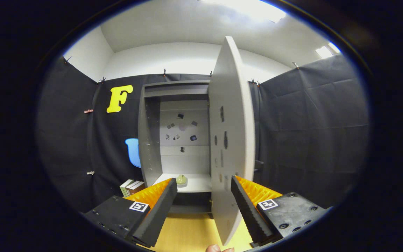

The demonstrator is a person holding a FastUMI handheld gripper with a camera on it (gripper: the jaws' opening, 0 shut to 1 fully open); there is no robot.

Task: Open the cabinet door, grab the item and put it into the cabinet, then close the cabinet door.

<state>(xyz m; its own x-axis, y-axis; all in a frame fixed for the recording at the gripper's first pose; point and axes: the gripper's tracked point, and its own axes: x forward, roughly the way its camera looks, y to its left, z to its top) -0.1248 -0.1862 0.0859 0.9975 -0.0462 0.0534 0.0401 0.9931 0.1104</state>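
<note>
My claw points level and straight ahead at the tall grey cabinet in the middle of the frame, its two fingers spread wide apart at the bottom with nothing pressed between them. A fingertip of the hand carrying the claw peeks in at the very bottom, just under the door's lower edge.

The one flat grey cabinet door stands swung open, seen nearly edge-on. Its long axis runs upright from the top of the frame down to the bottom, and its free edge points toward me, coming between my fingers and lying close against the inner face of the right one. I cannot tell whether that finger touches it.

One small pale green rounded item sits on the cabinet's lower white shelf, beyond my left fingertip, with no clear long axis.

Lower left, beside the cabinet's base, stand two small boxes, one green and white, one brown. The light wooden tabletop shows between my fingers.
</note>
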